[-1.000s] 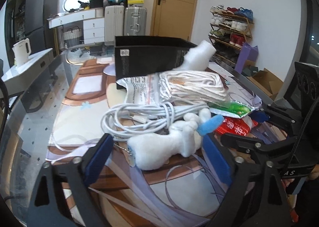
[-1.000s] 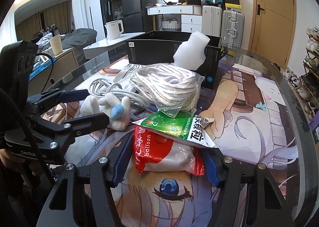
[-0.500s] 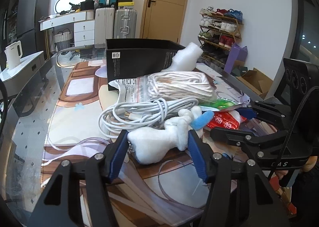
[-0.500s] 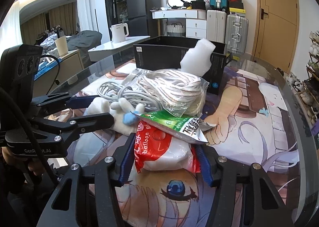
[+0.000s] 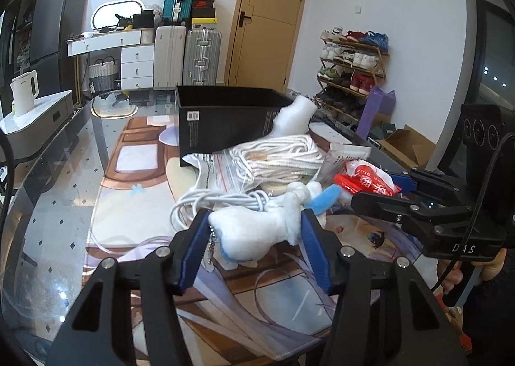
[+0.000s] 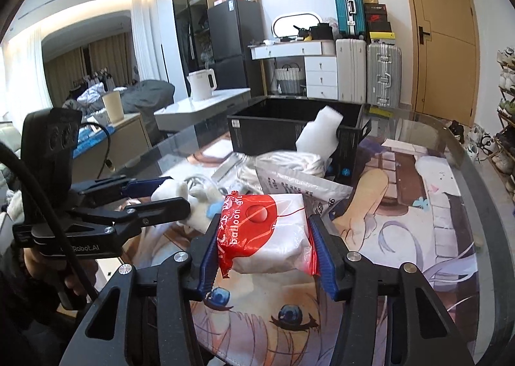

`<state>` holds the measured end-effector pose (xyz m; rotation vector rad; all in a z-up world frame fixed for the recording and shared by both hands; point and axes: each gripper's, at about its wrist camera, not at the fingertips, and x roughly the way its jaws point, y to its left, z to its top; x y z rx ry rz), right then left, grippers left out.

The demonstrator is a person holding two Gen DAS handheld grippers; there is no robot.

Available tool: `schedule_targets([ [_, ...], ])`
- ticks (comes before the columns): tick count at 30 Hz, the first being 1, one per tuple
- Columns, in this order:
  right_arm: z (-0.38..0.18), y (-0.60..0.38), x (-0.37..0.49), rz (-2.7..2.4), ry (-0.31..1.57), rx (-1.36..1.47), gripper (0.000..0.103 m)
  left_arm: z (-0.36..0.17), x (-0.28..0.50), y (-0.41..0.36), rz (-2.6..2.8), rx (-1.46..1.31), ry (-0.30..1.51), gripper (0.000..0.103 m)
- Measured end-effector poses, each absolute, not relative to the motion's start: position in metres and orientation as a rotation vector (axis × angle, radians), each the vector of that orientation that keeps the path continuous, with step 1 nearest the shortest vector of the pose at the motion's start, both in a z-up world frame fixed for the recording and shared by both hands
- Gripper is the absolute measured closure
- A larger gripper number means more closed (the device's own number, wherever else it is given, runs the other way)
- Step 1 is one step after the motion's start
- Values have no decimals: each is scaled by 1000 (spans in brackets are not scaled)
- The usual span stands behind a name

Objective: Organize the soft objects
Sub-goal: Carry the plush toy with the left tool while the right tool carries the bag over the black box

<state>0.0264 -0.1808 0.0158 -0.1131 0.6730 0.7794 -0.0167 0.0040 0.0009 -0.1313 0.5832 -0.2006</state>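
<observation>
White and fluffy, the plush toy (image 5: 257, 231) is squeezed in the left tool (image 5: 254, 248). The right tool (image 6: 262, 256) is clamped on the balloon bag (image 6: 264, 234), near the black box (image 6: 289, 134).

My room was evenly bright. Ceiling lights flared at the top left of my right view, and the glass table (image 5: 58, 205) threw back small glints. Both fisheye views bent hard at their dark edges. The foam block (image 6: 318, 137) looked blurred.
</observation>
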Motion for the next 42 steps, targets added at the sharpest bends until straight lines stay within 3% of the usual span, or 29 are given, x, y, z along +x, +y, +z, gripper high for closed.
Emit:
schedule_targets([
  [11,42,-189,21,749,586,-112,51,18,-24,18,-171,-154,523,48],
  [42,81,-171,81,670,599,-125,51,69,27,41,-105,-149,449,47],
])
